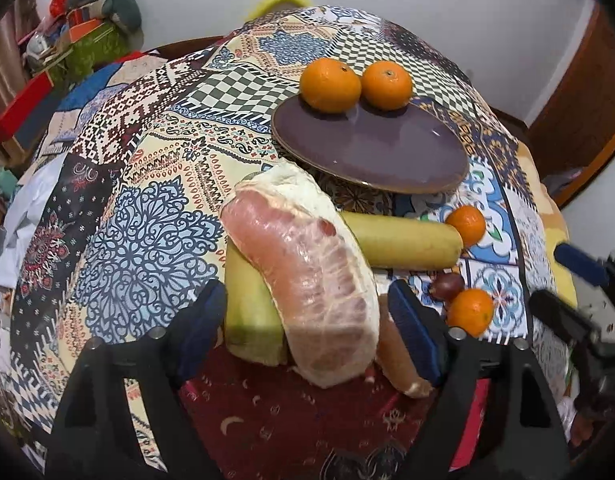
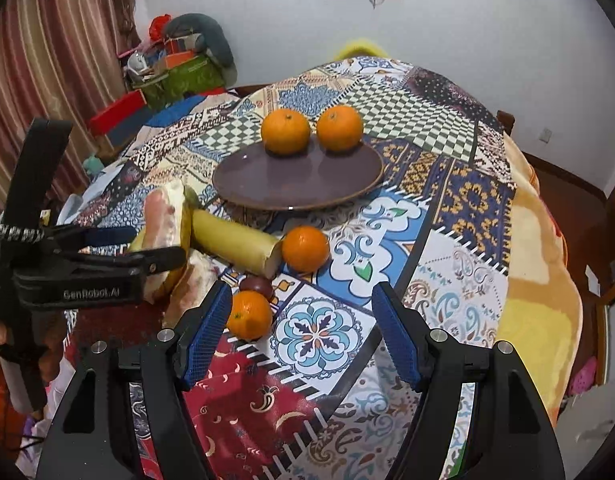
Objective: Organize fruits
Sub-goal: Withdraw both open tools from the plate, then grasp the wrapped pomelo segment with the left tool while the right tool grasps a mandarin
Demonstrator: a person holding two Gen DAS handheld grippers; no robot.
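Observation:
A purple plate [image 1: 387, 152] [image 2: 299, 184] holds two oranges [image 1: 329, 84] [image 2: 285, 131] at its far edge. Nearer lie a pink peeled pomelo wedge [image 1: 311, 272] [image 2: 163, 216] with yellow rind pieces [image 1: 403, 240] [image 2: 231, 242], a second wedge [image 1: 399, 356], two small oranges [image 1: 465, 225] [image 2: 249, 314] and a dark red fruit [image 1: 449, 283] [image 2: 256, 285]. My left gripper [image 1: 307, 320] is open, its fingers on either side of the pomelo wedge. My right gripper [image 2: 301, 332] is open and empty, just right of the nearest small orange.
The table carries a patchwork cloth [image 2: 447, 208]. A yellow blanket [image 2: 543, 280] hangs over its right edge. Boxes and clutter [image 2: 175, 64] stand at the back left by a curtain. The right gripper shows in the left wrist view [image 1: 579, 296].

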